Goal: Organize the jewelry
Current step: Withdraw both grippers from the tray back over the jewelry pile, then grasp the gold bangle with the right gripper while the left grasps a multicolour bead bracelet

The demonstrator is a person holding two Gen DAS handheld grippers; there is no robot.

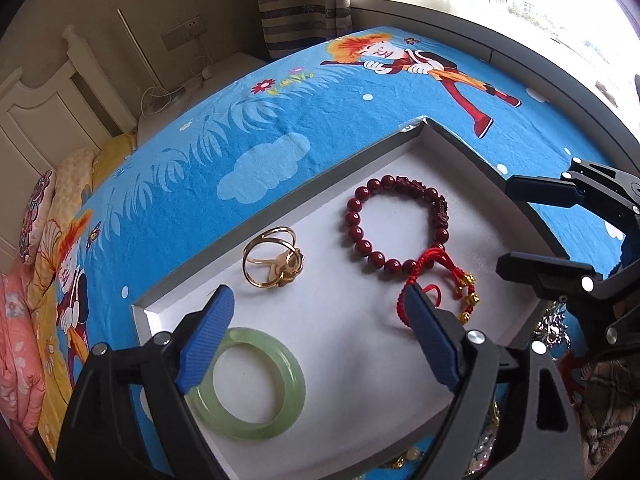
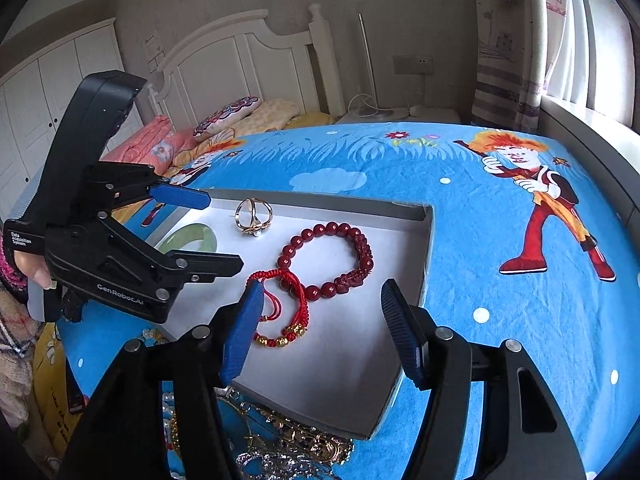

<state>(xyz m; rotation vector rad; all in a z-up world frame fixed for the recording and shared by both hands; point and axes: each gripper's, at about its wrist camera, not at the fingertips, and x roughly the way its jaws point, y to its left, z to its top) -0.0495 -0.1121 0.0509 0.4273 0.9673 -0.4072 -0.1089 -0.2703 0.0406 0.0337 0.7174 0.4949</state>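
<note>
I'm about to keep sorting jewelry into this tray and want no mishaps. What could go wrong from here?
1. The red cord bracelet overlaps the red bead bracelet; lifting one may drag the other.
2. The tangled jewelry pile beside the tray could come up in a clump.
3. The green jade bangle could crack if dropped.

"GenRobotAI", probably, on left claw [image 2: 226, 232]

left gripper [image 1: 320, 300] fingers spread wide, right gripper [image 2: 320, 296] fingers parted, both tilted downward
</note>
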